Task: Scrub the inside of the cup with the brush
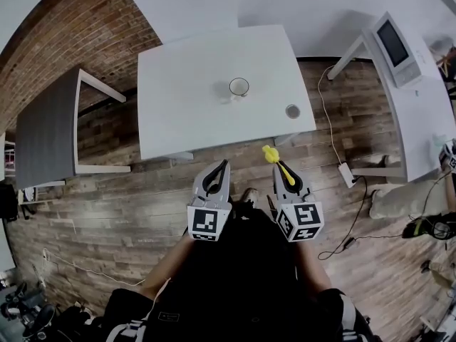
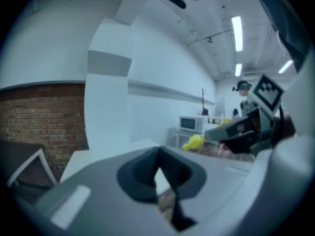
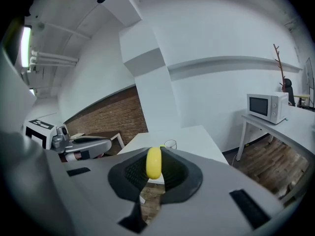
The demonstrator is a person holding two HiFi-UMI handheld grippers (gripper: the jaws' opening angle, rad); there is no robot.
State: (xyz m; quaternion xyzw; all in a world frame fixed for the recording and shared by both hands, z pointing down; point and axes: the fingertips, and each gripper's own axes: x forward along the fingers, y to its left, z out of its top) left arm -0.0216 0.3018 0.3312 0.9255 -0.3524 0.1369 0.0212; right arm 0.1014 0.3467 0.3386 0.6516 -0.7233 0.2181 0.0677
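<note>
Cup stood upright on the white table, towards its far-mid part, clear glass, mouth up. Both grippers hung over the wood floor, short of the table's near edge, so the cup was ahead of them & well apart from both. It sat a bit left of the R gripper's line and right of the L gripper's line.

R gripper was clamped on the yellow brush. Handle sat btwn the jaws, and the head stuck out past the tips towards the table. In the right gripper view the brush stood upright in the jaw gap, w/ the cup showing just behind it, slightly right.

L gripper had its jaws fully together, nothing btwn them. It sat beside the R one, not touching.

A small round grey thing lay near the table's near-right corner, apart from the cup.

Writing: marker cubes showed only black/white squares. Print on the microwave was too small to read.
</note>
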